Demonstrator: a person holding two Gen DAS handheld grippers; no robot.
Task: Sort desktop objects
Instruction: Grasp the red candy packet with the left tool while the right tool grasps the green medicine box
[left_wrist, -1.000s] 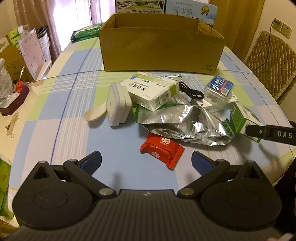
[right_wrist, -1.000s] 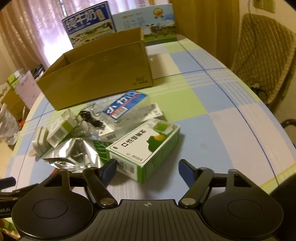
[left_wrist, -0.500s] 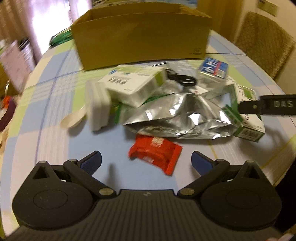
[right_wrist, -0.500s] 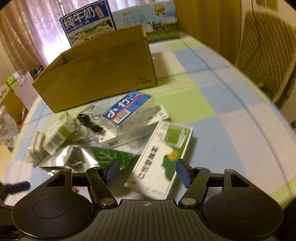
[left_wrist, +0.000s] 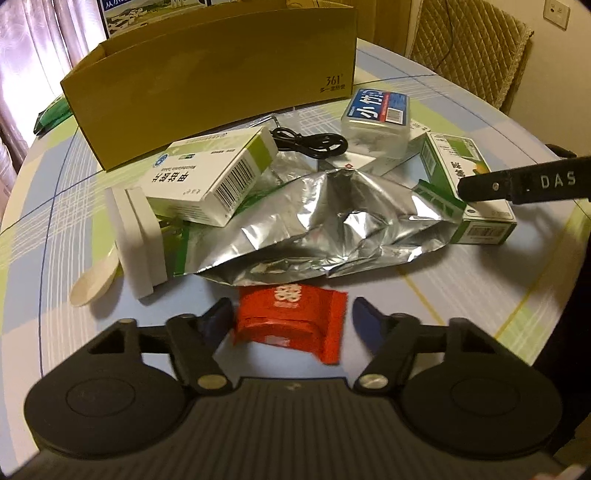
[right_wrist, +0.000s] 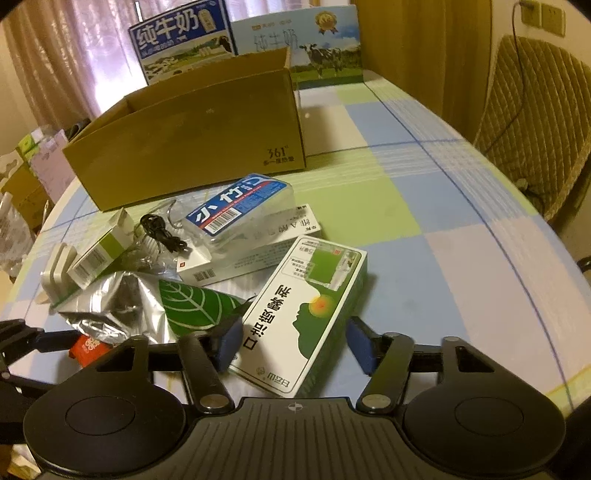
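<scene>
A red snack packet (left_wrist: 291, 314) lies flat on the checked tablecloth, between the blue-tipped fingers of my left gripper (left_wrist: 291, 321). That gripper is open, with a fingertip close to each side of the packet. My right gripper (right_wrist: 295, 343) is open around the near end of a green-and-white medicine box (right_wrist: 306, 306), its pads near the box's long sides. In the left wrist view the same box (left_wrist: 458, 173) lies at the right, under a black finger of the right gripper (left_wrist: 517, 182). The open cardboard box (left_wrist: 221, 92) (right_wrist: 192, 147) stands behind the pile.
The pile holds a crumpled foil bag (left_wrist: 325, 218), a white-and-green carton (left_wrist: 214, 177), a black cable (left_wrist: 310, 142), a clear blue-labelled case (right_wrist: 236, 210), a white block (left_wrist: 136, 236) and a spoon (left_wrist: 92, 288). Milk cartons (right_wrist: 184, 37) stand behind; a chair (right_wrist: 535, 129) is at right.
My left gripper has come forward and down to straddle the red packet, its fingers narrower. My right gripper has moved onto the green-and-white box, which has turned lengthwise between its fingers.
</scene>
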